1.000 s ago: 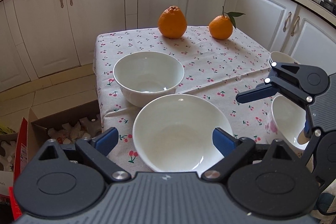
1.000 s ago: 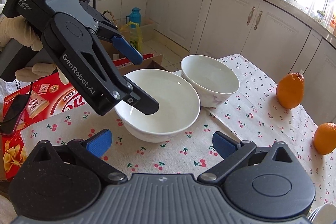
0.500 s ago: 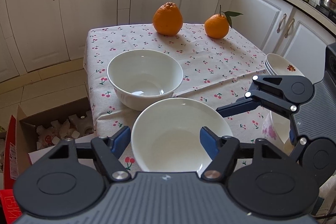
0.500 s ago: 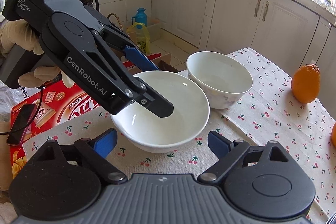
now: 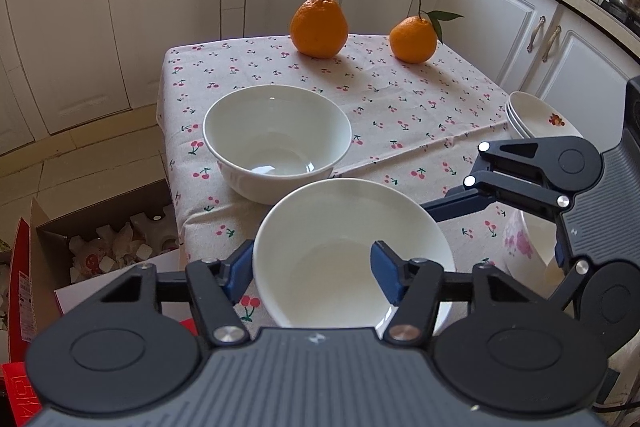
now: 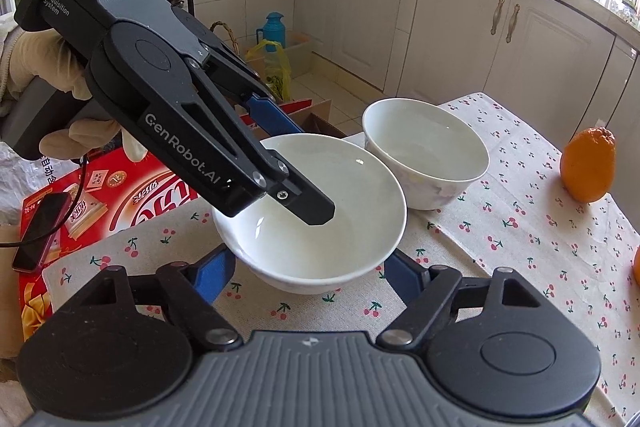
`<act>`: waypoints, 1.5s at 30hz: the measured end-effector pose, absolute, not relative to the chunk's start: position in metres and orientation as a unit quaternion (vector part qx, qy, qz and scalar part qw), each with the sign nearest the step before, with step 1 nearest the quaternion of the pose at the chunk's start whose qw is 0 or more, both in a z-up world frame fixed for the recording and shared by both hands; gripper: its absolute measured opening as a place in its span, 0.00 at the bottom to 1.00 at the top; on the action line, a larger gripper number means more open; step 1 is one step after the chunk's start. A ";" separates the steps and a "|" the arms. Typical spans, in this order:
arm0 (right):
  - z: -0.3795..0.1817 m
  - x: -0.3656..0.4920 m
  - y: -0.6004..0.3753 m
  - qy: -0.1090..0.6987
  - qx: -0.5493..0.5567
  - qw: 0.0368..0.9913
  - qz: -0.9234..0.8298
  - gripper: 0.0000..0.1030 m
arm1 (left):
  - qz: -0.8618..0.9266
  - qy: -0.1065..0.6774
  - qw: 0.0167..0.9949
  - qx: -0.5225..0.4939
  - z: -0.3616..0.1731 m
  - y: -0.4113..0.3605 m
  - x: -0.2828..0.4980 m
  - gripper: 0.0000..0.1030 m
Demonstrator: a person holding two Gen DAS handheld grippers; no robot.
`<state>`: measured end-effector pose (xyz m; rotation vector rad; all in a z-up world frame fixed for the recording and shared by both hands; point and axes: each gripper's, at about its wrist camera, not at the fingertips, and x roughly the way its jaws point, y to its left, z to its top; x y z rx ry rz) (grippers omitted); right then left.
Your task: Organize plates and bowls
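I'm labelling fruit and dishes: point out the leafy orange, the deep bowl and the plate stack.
leafy orange (image 5: pixel 413 39), left wrist view, peel centre
deep bowl (image 5: pixel 276 131), left wrist view, inner wall
plate stack (image 5: pixel 532 113), left wrist view, top plate's face

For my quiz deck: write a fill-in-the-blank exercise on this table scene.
1. The left tool straddles the rim of the near ____ bowl.
2. At the table's far end stand ____ oranges; one orange is pear-shaped.
3. The cloth is printed with ____.

Missing: white; two; cherries
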<state>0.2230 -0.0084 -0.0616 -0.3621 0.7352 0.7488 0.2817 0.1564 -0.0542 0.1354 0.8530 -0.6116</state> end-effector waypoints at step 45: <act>-0.010 0.153 -0.093 0.308 -0.162 0.882 0.318 0.82 | -0.332 0.361 0.860 0.138 0.002 0.065 0.218 0.59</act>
